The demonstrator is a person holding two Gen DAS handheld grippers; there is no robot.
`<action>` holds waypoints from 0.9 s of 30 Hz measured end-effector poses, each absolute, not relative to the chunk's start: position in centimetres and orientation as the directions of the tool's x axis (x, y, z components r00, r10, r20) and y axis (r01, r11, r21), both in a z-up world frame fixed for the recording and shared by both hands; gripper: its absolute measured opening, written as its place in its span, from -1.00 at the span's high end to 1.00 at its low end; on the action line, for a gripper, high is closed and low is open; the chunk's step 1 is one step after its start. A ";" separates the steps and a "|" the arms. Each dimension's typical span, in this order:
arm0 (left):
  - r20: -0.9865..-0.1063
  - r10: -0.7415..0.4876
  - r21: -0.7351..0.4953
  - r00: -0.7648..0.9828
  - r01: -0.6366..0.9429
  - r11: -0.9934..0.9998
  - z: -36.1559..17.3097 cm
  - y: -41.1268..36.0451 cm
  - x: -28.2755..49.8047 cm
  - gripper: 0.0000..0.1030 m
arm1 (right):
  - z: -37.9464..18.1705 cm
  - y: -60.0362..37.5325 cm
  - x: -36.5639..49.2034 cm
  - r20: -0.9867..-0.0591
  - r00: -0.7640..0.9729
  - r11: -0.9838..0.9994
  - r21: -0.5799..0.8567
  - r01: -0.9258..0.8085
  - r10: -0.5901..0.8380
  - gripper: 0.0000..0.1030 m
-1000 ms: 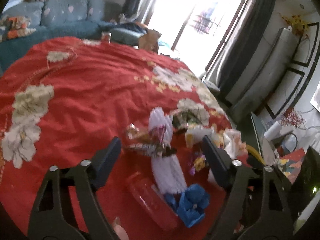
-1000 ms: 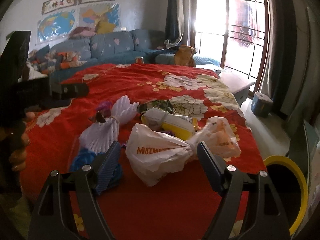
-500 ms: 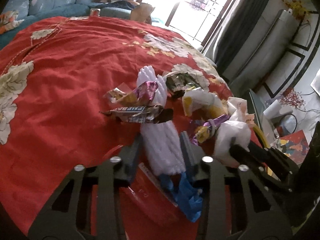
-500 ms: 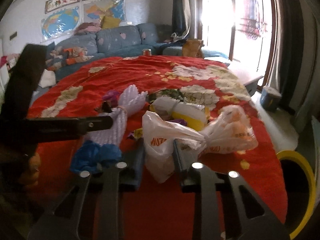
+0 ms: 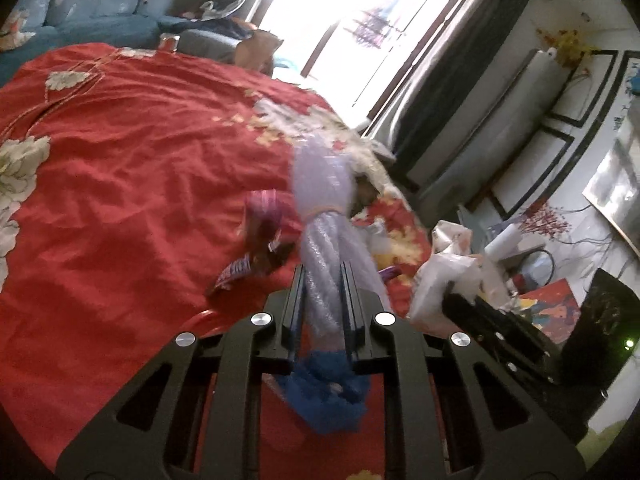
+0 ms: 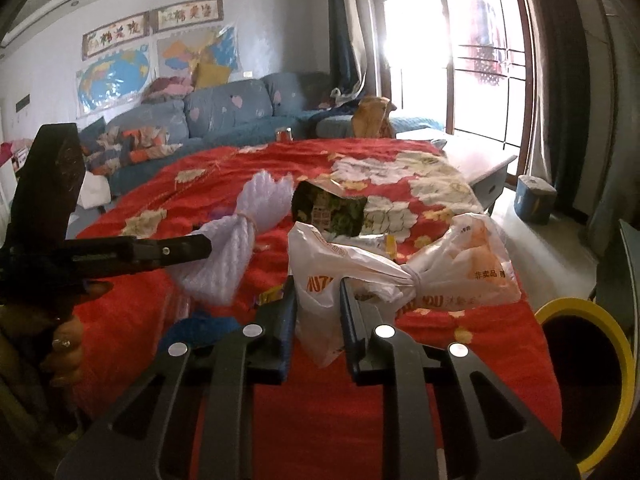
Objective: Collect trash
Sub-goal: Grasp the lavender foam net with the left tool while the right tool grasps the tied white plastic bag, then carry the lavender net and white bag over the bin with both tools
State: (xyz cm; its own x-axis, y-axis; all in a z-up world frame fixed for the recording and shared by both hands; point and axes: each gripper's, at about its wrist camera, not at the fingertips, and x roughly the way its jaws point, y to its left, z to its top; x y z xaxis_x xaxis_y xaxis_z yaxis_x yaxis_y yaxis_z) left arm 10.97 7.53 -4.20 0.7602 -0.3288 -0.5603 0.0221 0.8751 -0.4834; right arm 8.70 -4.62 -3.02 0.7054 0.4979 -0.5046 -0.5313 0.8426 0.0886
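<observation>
- Left wrist view: the left tool (image 5: 323,280) has its jaws closing on a white foam-net sleeve tied at the middle (image 5: 326,216); the pads press its lower half from both sides, and the sleeve rises from the jaws toward 12 o'clock, its upper half fanned out and blurred
- Below the jaws, at 6 o'clock, a crumpled blue foam net (image 5: 328,392) lies on the red floral cloth covering the tabletop (image 5: 120,184)
- At 10 o'clock of the jaws lie a purple foil wrapper (image 5: 266,210) and a dark candy wrapper (image 5: 236,276), on the cloth and apart from the tool
- At 3 o'clock the right tool (image 5: 460,300) pinches a white plastic bag with orange print (image 5: 444,276)
- Right wrist view: the right tool (image 6: 318,292) has its jaws closing on the white plastic bag (image 6: 360,268); the pads grip the bag's left lobe, and its knotted waist and right lobe spread toward 2 o'clock
- Behind the bag, at 12 o'clock, a green printed snack packet (image 6: 332,210) stands open-mouthed on the cloth (image 6: 360,420)
- At 9 o'clock the left tool (image 6: 204,246) holds the foam-net sleeve (image 6: 236,244); a hand (image 6: 64,344) grips its handle at 8 o'clock
- The blue net (image 6: 200,330) lies just left of the right tool's left jaw
- At 4 o'clock a black bin with a yellow rim (image 6: 592,380) stands beside the tabletop's edge
</observation>
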 end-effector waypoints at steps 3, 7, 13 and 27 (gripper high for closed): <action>-0.543 -0.356 -0.505 0.760 0.042 0.862 -3.6 7.1 10.8 0.78 | -2.4 -5.1 8.6 -0.493 0.710 0.843 0.101 -0.528 0.504 0.62; -0.521 -0.361 -0.505 0.774 0.062 0.861 -2.6 6.6 10.4 0.78 | -1.6 -5.8 8.4 -0.472 0.722 0.846 0.108 -0.521 0.505 0.62; -0.486 -0.366 -0.496 0.794 0.095 0.863 -1.1 5.9 9.8 0.78 | -0.6 -7.1 8.7 -0.448 0.743 0.858 0.125 -0.498 0.497 0.62; -0.475 -0.397 -0.446 0.785 0.174 0.878 -0.1 2.6 9.6 0.78 | 0.8 -11.5 9.8 -0.414 0.794 0.895 0.174 -0.410 0.445 0.62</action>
